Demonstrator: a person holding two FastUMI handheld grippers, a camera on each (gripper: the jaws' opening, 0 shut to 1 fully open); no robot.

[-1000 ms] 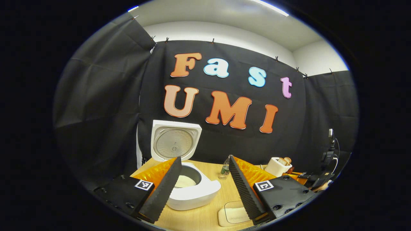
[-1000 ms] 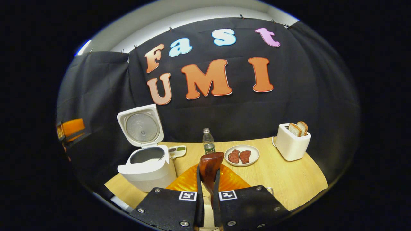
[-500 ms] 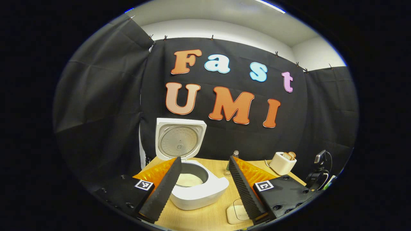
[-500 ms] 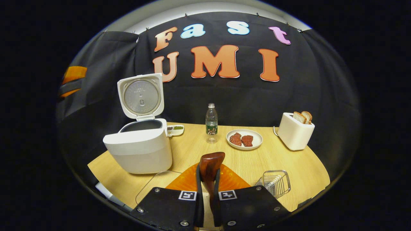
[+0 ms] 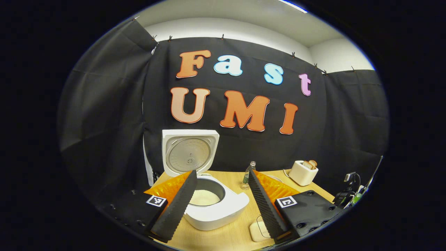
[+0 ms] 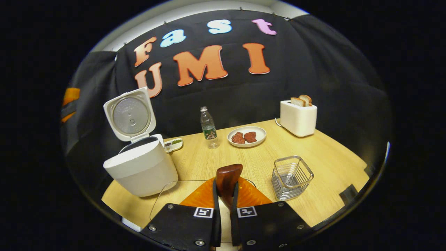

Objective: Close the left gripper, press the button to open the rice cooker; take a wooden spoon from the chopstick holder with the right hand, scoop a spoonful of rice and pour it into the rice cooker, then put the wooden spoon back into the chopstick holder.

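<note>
The right gripper, clamped on the wooden spoon with its bowl up, has the wire chopstick holder just to its right near the desk's front edge (the left gripper gapes wide over the open rice cooker).

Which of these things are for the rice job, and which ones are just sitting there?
For the job:
rice cooker, lid up, rice inside
wooden spoon, gripped in the right gripper
chopstick holder, a wire basket
left gripper, open near the cooker

Just sitting there:
water bottle
plate of meat
toaster with bread
small dish behind the cooker
</note>
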